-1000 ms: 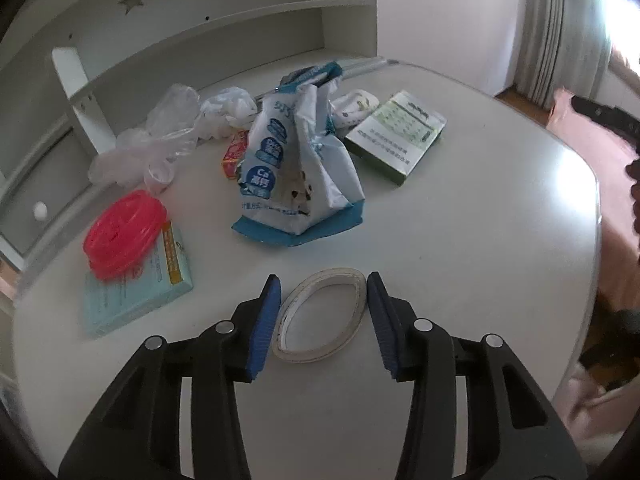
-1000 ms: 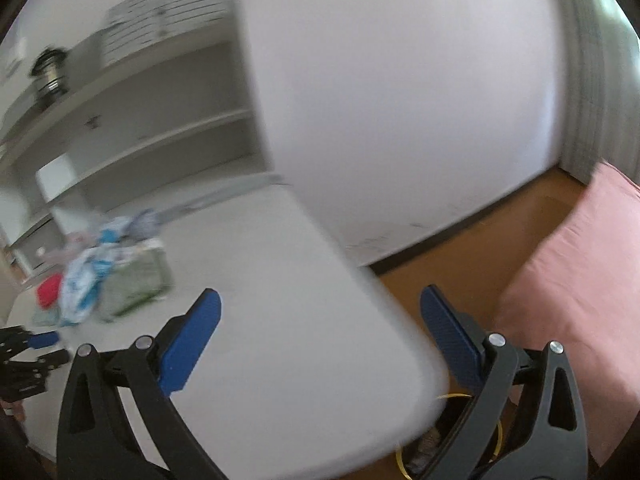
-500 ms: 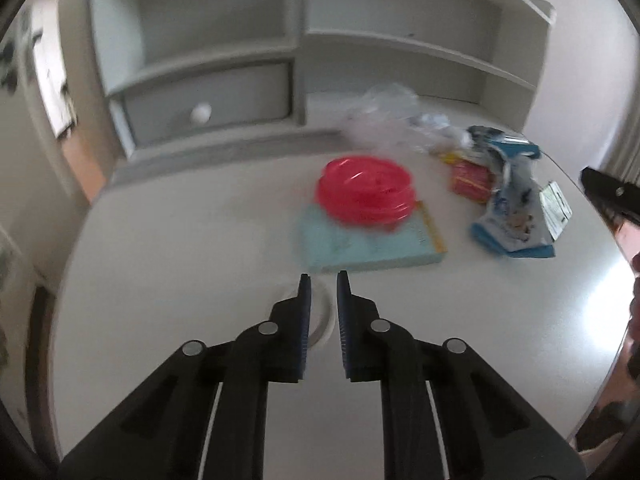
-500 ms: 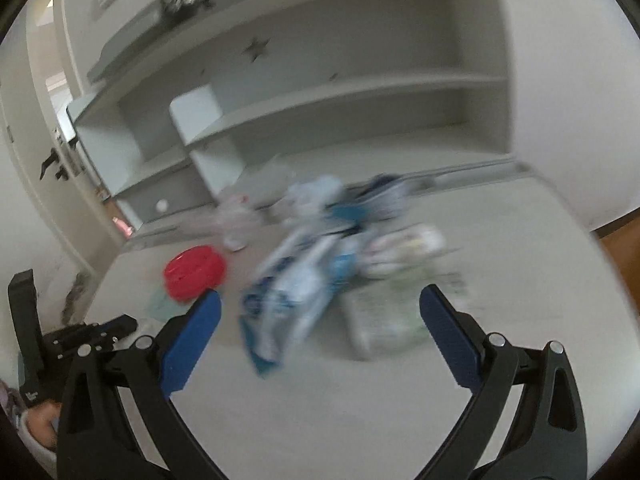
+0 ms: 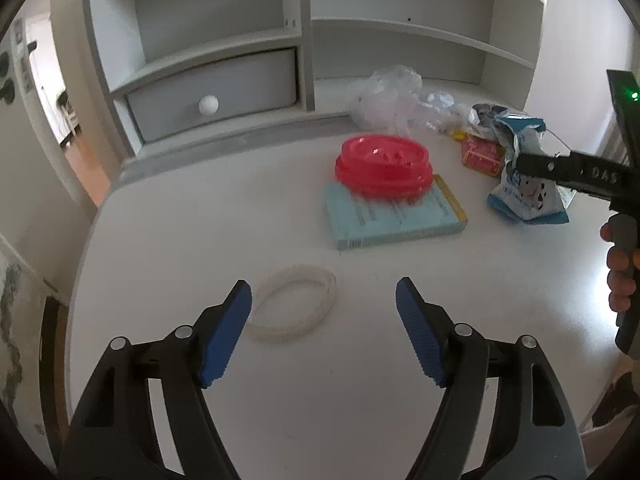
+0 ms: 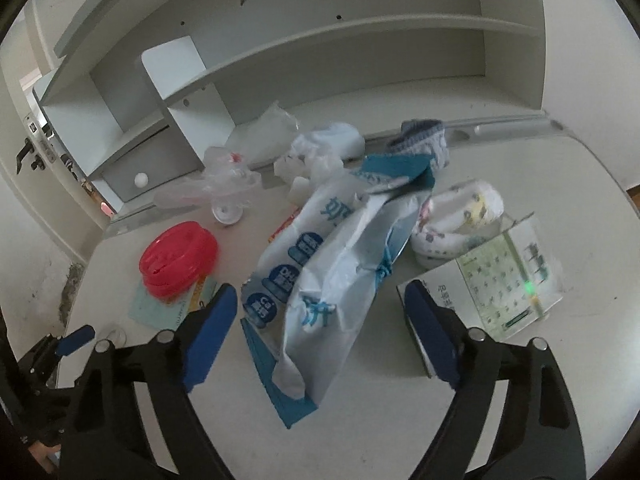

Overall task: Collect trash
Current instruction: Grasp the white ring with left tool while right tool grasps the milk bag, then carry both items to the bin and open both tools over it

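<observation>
on white desk (image 6: 500, 380), mid-clutter: blue-white snack bag (image 6: 332, 280), crumpled, upright, between our right gripper (image 6: 320, 328) jaws, which are closing, pads not yet touching. we judge it light, soft, crinkly, slippery; pinch at gathered upper folds. left gripper (image 5: 324, 332) opening, nothing gripped; white tape ring (image 5: 294, 306) lies beside its left pad.

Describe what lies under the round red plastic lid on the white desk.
The round red plastic lid rests on a flat light-blue booklet with a yellow edge, which lies on the white desk. The booklet's cover beneath the lid is hidden.
</observation>
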The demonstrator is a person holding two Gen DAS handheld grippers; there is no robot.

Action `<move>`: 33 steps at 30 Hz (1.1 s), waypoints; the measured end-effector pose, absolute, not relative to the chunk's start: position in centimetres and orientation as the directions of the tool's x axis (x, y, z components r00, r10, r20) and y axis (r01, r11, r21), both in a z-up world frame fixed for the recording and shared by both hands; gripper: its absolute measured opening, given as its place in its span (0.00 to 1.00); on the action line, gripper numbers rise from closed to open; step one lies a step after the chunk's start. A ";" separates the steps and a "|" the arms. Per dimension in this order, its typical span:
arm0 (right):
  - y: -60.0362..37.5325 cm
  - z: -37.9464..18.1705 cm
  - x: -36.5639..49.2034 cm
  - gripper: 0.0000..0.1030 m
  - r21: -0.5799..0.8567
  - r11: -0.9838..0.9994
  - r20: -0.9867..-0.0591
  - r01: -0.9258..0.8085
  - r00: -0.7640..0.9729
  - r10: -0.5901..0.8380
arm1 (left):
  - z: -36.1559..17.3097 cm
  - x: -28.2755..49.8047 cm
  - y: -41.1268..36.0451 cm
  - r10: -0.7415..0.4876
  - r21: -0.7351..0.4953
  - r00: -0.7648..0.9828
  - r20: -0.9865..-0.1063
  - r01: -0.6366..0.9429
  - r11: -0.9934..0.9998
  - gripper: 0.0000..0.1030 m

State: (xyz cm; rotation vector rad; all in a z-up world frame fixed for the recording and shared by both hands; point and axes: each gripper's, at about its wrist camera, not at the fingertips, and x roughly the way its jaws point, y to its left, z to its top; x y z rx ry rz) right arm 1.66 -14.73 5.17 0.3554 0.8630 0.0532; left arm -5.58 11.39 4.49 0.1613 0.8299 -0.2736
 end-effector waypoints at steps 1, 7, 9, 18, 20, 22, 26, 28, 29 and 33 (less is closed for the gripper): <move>-14.7 5.1 1.7 0.75 0.323 0.941 -0.735 0.098 0.652 0.184 | 4.7 -5.5 11.4 -0.177 0.046 0.647 -0.742 0.313 0.949 0.70; -14.8 4.1 1.9 0.59 0.359 0.928 -0.738 0.097 0.639 0.218 | 3.5 -3.5 12.5 -0.143 0.164 0.581 -0.801 0.443 0.881 0.69; -14.8 4.2 1.9 0.57 0.361 0.928 -0.734 0.088 0.641 0.225 | 3.3 -3.3 13.2 -0.210 0.118 0.546 -0.811 0.504 0.855 0.60; -14.9 4.8 1.4 0.24 0.371 0.927 -0.712 0.049 0.656 0.250 | 3.3 -3.9 13.2 -0.231 0.076 0.538 -0.811 0.487 0.870 0.41; -15.1 5.0 1.1 0.23 0.379 0.925 -0.705 0.042 0.660 0.259 | 3.3 -4.2 13.0 -0.192 0.105 0.568 -0.800 0.448 0.888 0.40; -15.4 5.7 0.7 0.23 0.378 0.925 -0.689 0.037 0.679 0.254 | 3.9 -4.7 12.9 -0.169 0.116 0.605 -0.779 0.402 0.908 0.40; -15.8 6.5 -0.1 0.23 0.369 0.929 -0.671 0.025 0.699 0.248 | 5.3 -5.2 13.1 -0.166 0.097 0.641 -0.750 0.354 0.930 0.40; -16.0 6.0 -0.2 0.23 0.384 0.923 -0.678 0.027 0.686 0.262 | 6.0 -5.3 12.4 -0.179 0.083 0.650 -0.738 0.350 0.933 0.40; -16.3 6.0 -0.5 0.23 0.409 0.912 -0.671 0.022 0.685 0.285 | 6.4 -5.3 11.9 -0.193 0.075 0.653 -0.732 0.358 0.931 0.40; -19.1 8.6 -3.0 0.23 0.482 0.876 -0.568 -0.015 0.756 0.325 | 9.5 -6.4 6.6 -0.299 0.084 0.675 -0.674 0.473 0.877 0.40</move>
